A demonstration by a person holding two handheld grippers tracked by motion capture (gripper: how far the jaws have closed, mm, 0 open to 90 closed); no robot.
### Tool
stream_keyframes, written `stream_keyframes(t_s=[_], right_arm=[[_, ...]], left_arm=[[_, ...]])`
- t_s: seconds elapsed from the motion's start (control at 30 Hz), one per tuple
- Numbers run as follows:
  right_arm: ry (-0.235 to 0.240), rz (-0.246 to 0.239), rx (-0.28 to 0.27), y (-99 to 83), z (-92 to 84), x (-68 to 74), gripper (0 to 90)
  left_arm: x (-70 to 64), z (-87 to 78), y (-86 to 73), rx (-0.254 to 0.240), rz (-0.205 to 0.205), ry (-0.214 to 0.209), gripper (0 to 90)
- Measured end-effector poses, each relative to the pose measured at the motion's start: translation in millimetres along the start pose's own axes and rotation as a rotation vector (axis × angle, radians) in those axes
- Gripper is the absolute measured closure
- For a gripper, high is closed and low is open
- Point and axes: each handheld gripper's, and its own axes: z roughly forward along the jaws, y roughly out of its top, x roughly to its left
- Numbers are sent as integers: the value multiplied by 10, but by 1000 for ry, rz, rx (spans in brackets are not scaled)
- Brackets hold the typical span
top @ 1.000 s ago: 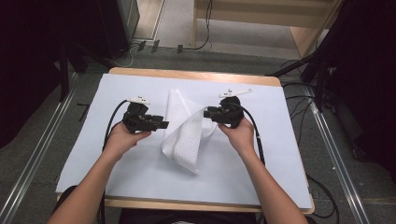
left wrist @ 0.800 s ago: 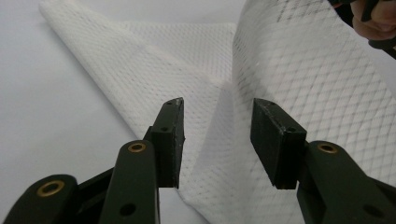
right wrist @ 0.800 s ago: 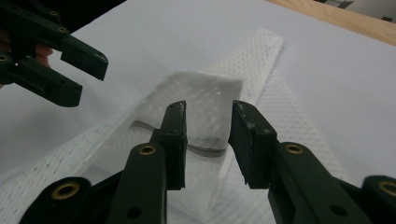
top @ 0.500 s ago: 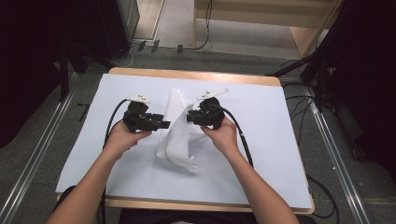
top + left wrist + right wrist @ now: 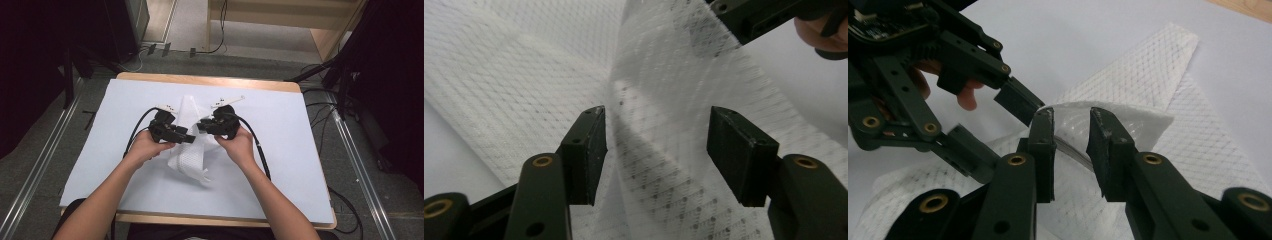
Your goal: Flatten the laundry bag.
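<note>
Between the left gripper (image 5: 656, 150) jaws: white mesh cloth (image 5: 192, 150), untouched by either pad, jaws wide and just opened further. Between the right gripper (image 5: 1070, 125) jaws: a raised fold of the same cloth, gap narrow and just closed further (whether the pads truly press it, hard to tell). Since a second ago: right gripper brought in toward the left one, left gripper lowered, cloth bunched between them. Near end of cloth partly hidden under the hands. One cloth, two grippers, one white-covered table (image 5: 300, 165).
</note>
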Motion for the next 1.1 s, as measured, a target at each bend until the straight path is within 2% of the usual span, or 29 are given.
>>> stream_keyframes(t_s=[0.07, 0.17, 0.27, 0.37, 0.67, 0.77, 0.83, 0.87, 1.0, 1.1], right_arm=[[5, -1, -1, -7, 11, 1, 738], [8, -2, -1, -14, 26, 5, 738], [9, 1, 8, -31, 19, -3, 738], [-6, 7, 7, -78, -18, -50, 737], [-71, 62, 19, -307, -216, -306, 727], [-106, 73, 21, -353, -279, -406, 721], [-114, 91, 16, -369, -314, -466, 716], [-114, 91, 16, -369, -314, -466, 716], [-172, 107, 14, -415, -314, -641, 693], [-185, 142, 25, -466, -291, -754, 689]], left_arm=[[10, 37, -9, 18, -7, 1, 525], [35, 80, -27, 34, -24, -5, 755], [31, 99, -45, 26, -24, -1, 890], [24, 87, -49, 27, -23, 2, 900], [9, -113, -49, -50, -33, 14, 900], [12, -197, -71, -81, -40, 22, 900], [14, -249, -93, -102, -50, 27, 900], [14, -249, -93, -102, -50, 27, 900], [-16, -396, -133, -151, -55, 49, 900], [-23, -483, -163, -182, -60, 64, 900]])
